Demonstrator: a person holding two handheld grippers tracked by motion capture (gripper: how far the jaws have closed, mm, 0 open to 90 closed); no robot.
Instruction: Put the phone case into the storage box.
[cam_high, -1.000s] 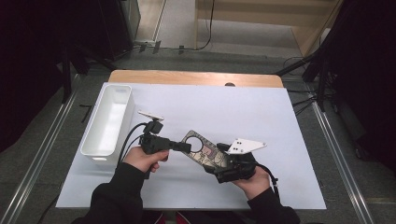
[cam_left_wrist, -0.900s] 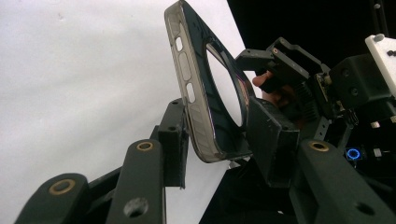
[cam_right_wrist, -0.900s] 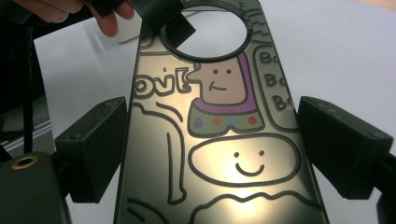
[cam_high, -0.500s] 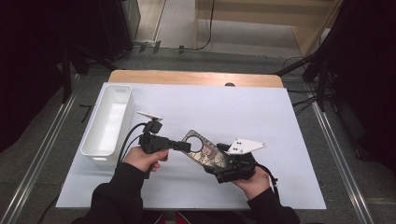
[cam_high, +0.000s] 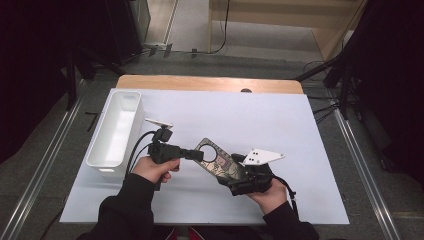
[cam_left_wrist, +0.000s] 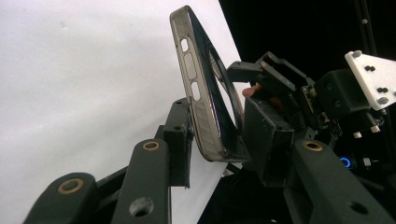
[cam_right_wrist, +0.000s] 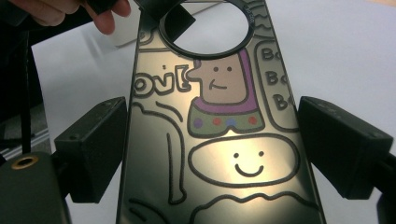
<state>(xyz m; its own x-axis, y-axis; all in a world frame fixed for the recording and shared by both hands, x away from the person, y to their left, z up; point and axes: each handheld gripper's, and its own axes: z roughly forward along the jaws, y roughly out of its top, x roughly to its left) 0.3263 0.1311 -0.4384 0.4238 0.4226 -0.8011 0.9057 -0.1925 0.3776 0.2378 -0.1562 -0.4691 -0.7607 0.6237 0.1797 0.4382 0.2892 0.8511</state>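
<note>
A clear phone case (cam_high: 220, 162) printed with cartoon figures is held tilted above the white table sheet (cam_high: 280, 125). My right gripper (cam_high: 241, 176) is shut across its width; in the right gripper view both pads press the side edges of the case (cam_right_wrist: 219, 140). My left gripper (cam_high: 197, 155) reaches in from the left onto the end with the round camera hole. In the left gripper view a corner of the case (cam_left_wrist: 201, 93) stands edge-on between the jaws. These jaws have just been closing and their pads (cam_left_wrist: 180, 140) touch the case on both sides.
A long white tray (cam_high: 115, 130) lies along the left side of the sheet. A wooden table edge (cam_high: 210, 82) runs along the far side. Metal rails flank the table, and dark stands rise at the far right.
</note>
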